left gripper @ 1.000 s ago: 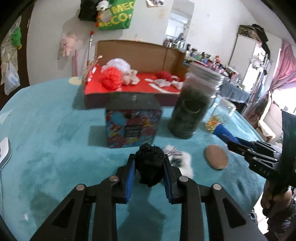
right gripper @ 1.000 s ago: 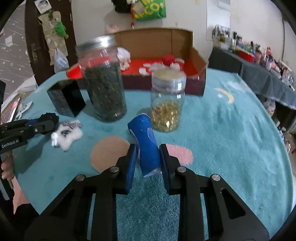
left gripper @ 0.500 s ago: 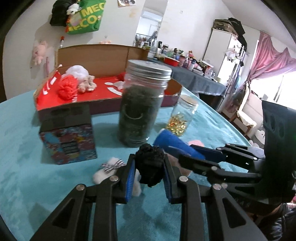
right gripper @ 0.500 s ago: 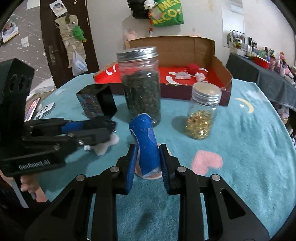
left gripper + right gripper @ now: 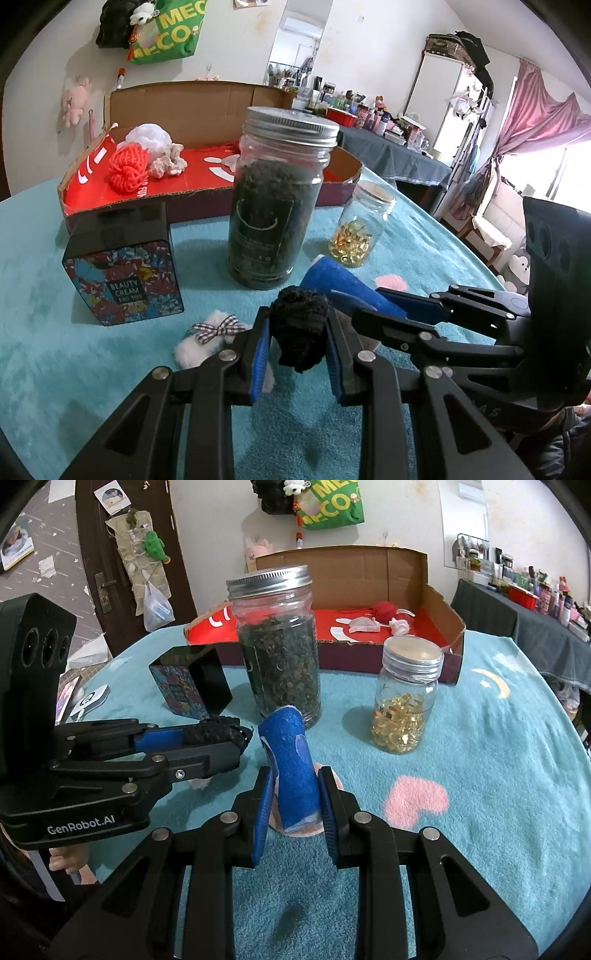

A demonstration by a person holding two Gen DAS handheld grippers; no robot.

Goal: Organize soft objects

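Observation:
My left gripper (image 5: 297,338) is shut on a black knitted ball (image 5: 300,323), held above the teal cloth; it also shows in the right wrist view (image 5: 218,733). My right gripper (image 5: 295,797) is shut on a blue soft roll (image 5: 291,768), also seen in the left wrist view (image 5: 332,278). The two grippers are side by side, nearly touching. A white fluffy piece with a checked bow (image 5: 210,334) lies under the left gripper. The red-lined cardboard box (image 5: 354,170) at the back holds an orange knitted ball (image 5: 127,171), a white puff (image 5: 149,136) and a red ball (image 5: 384,611).
A tall jar of dark leaves (image 5: 275,206) and a small jar of gold capsules (image 5: 360,234) stand in front of the box. A black beauty cream box (image 5: 122,266) stands to the left. A round tan pad (image 5: 306,829) lies under the right gripper.
Both grippers have come closer together and slightly forward toward the jars, each still holding its object. The left gripper now overlaps the right one's fingers in view.

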